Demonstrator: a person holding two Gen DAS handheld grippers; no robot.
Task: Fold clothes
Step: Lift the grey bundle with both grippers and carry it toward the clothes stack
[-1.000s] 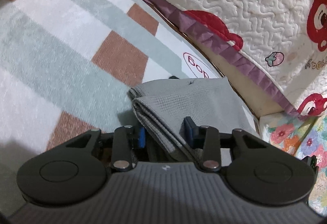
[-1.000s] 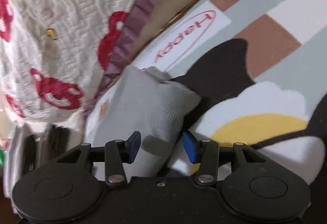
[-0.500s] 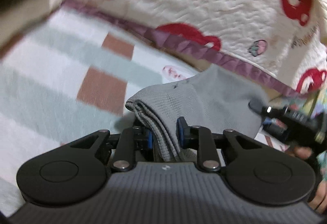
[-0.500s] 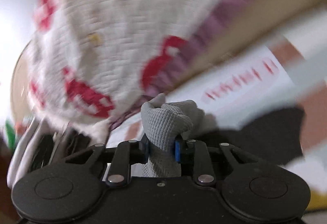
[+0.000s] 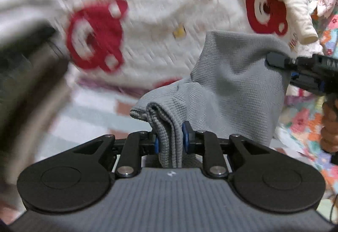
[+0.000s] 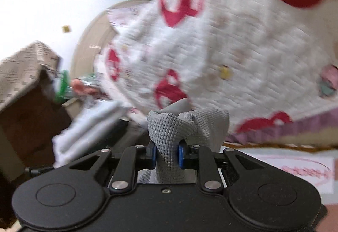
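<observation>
A folded grey knit garment hangs in the air between both grippers. My left gripper is shut on its layered near edge, with blue pads on either side. My right gripper is shut on a bunched corner of the same grey garment. The right gripper also shows in the left wrist view, at the garment's far right corner, held by a hand. The garment is lifted off the striped blanket below.
A white quilt with red bear prints fills the background and also shows in the right wrist view. A floral cloth lies at right. A brown cardboard box and white folded cloth stand at left.
Both grippers closed on the grey garment and raised it off the blanket. Both views now tilt up toward the quilt, with motion blur.
</observation>
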